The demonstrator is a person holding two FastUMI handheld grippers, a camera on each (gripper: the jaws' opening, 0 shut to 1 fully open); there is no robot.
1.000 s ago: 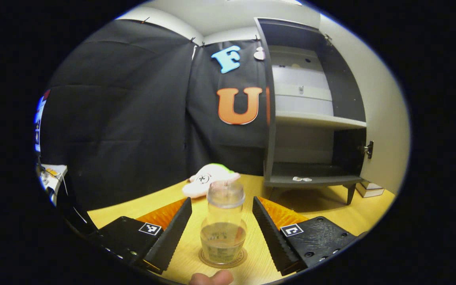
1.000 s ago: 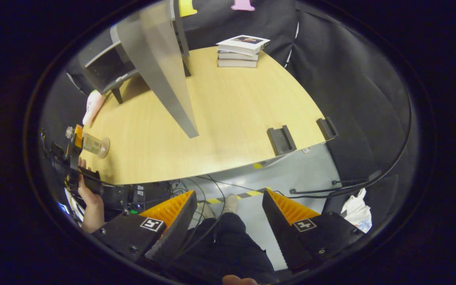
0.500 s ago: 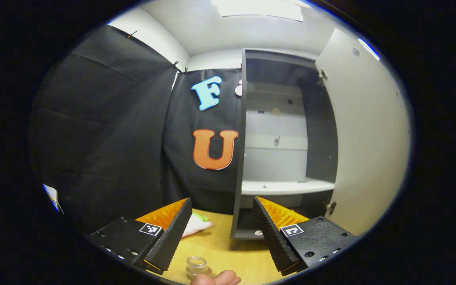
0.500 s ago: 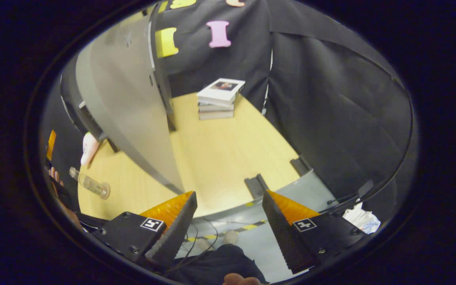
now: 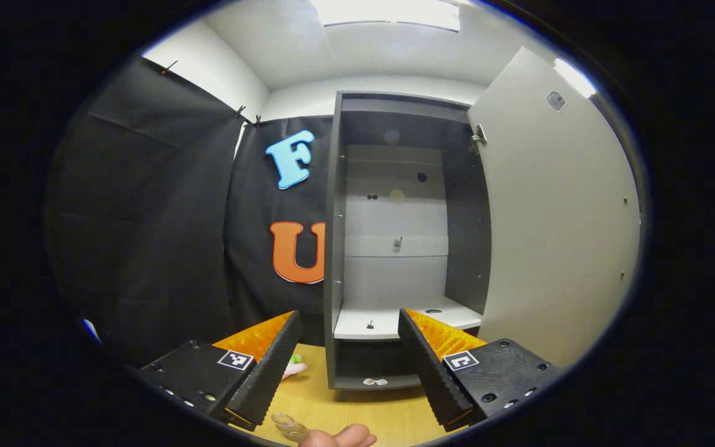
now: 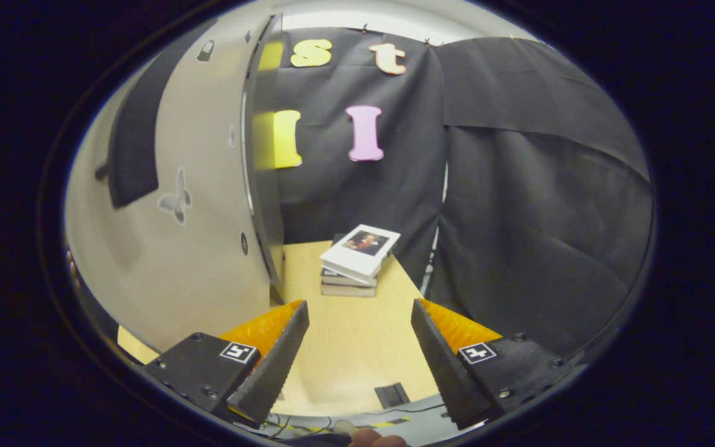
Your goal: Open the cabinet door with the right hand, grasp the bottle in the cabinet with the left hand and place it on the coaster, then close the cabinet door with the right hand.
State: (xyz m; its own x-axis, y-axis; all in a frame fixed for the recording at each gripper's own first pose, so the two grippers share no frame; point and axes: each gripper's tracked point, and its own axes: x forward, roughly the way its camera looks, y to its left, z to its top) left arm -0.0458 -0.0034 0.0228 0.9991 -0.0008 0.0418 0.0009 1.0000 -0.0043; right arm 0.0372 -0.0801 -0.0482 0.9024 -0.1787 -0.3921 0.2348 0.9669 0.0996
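The dark grey cabinet (image 5: 334, 248) stands open, its pale door (image 5: 550, 217) swung out to the right. My left gripper (image 5: 349, 315) is open and empty, facing the cabinet's white shelf (image 5: 388, 323). The clear bottle (image 5: 288, 425) shows just its top at the lower edge, below and apart from the left finger. In the right gripper view the door (image 6: 196, 248) curves close by on the left, with a butterfly sticker on it. My right gripper (image 6: 359, 305) is open beside the door's edge and holds nothing.
A stack of books (image 6: 360, 257) lies on the wooden table (image 6: 345, 347) just right of the door's edge. A plush toy (image 5: 292, 367) lies left of the cabinet's foot. A fingertip (image 5: 339, 436) shows at the bottom. Two small white bits (image 5: 373, 382) lie on the cabinet's floor.
The left gripper has risen and tilted up off the bottle, which has slid to the bottom edge. The right gripper has swung up from the floor toward the door and books.
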